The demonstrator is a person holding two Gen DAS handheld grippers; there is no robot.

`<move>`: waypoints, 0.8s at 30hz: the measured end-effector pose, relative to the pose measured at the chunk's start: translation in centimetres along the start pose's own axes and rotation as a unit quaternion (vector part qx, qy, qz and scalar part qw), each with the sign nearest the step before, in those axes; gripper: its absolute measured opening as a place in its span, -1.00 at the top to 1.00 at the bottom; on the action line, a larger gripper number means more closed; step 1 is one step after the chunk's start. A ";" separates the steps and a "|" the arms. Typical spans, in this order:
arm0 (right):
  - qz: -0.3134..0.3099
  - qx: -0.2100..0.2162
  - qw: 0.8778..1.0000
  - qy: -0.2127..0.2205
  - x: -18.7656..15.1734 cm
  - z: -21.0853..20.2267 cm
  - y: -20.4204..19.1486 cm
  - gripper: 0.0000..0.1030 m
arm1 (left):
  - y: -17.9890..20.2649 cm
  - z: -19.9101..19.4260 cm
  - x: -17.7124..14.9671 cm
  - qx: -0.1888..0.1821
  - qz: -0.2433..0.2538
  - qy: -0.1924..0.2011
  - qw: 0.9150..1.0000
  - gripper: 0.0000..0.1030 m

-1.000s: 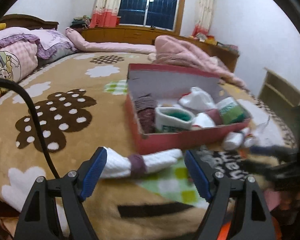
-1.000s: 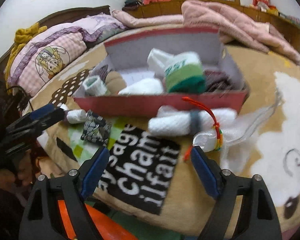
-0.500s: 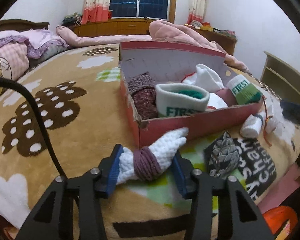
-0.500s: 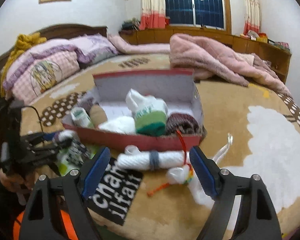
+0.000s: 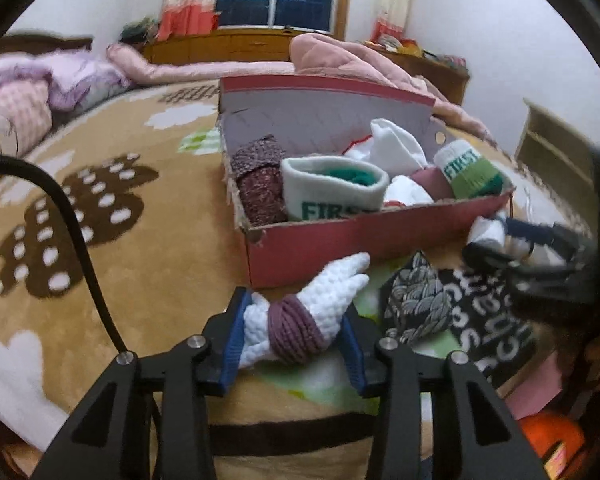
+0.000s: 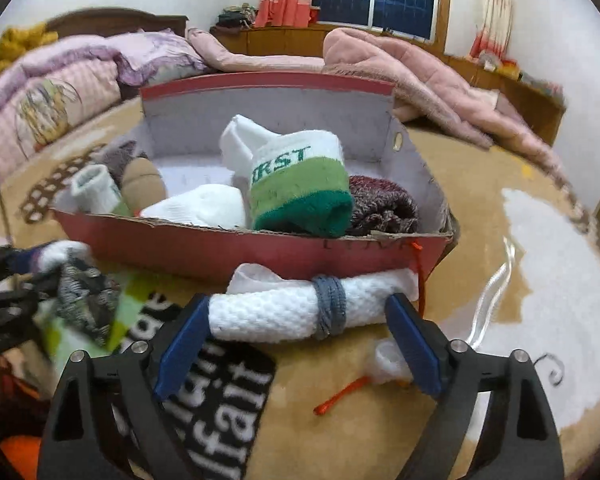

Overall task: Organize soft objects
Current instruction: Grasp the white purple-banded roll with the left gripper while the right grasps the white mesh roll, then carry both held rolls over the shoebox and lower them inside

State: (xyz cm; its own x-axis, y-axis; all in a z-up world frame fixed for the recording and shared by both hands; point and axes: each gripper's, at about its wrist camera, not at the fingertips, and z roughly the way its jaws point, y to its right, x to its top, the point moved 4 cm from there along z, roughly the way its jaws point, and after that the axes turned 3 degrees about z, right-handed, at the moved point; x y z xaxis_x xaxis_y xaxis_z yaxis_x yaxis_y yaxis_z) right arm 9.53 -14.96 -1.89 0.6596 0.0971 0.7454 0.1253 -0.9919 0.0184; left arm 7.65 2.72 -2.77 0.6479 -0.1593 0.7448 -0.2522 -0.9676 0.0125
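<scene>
A tan blanket with brown spotted patches covers the bed; pink quilts lie heaped at its far side.

On the blanket stands one red box, open at the top, its lid flap upright behind. It holds two green-and-white socks, one lying at the front and one propped at the right end in the left view, plus two maroon knit rolls and some white socks; the exact count of white ones is unclear.

Outside the box, along its near wall, lie two white bundles. One, tied with a purple band, is clamped between the pads of the left gripper, its tip touching the box wall. The other, tied with a grey band, lies between the fingers of the right gripper, which stand spread around its ends without pressing it.

A grey patterned sock lies between the two bundles on a black patch with white lettering. A small white pouch with an orange cord sits just beside the right gripper's right finger. The box wall blocks the way forward for both bundles.
</scene>
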 end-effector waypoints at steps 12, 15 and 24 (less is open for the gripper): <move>0.018 -0.001 1.000 0.012 0.5 0.3 1.2 0.35 | 0.8 0.6 0.1 0.022 0.011 -0.006 1.000 0.11; 0.020 0.005 1.000 0.012 0.2 -0.3 1.2 0.42 | 1.1 0.7 -0.1 0.025 0.023 -0.003 0.999 0.13; 0.002 0.032 0.999 0.036 0.1 -2.5 -0.3 0.53 | 0.5 0.5 0.5 0.025 0.015 -0.015 0.999 0.18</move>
State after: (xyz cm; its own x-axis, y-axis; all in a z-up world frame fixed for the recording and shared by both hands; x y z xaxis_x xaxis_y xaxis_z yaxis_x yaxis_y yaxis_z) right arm 7.69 -14.91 -0.12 0.6049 0.0844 0.7918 0.1718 -0.9848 -0.0263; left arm 8.19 2.01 -2.75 0.6627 -0.1927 0.7237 -0.2352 -0.9710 -0.0432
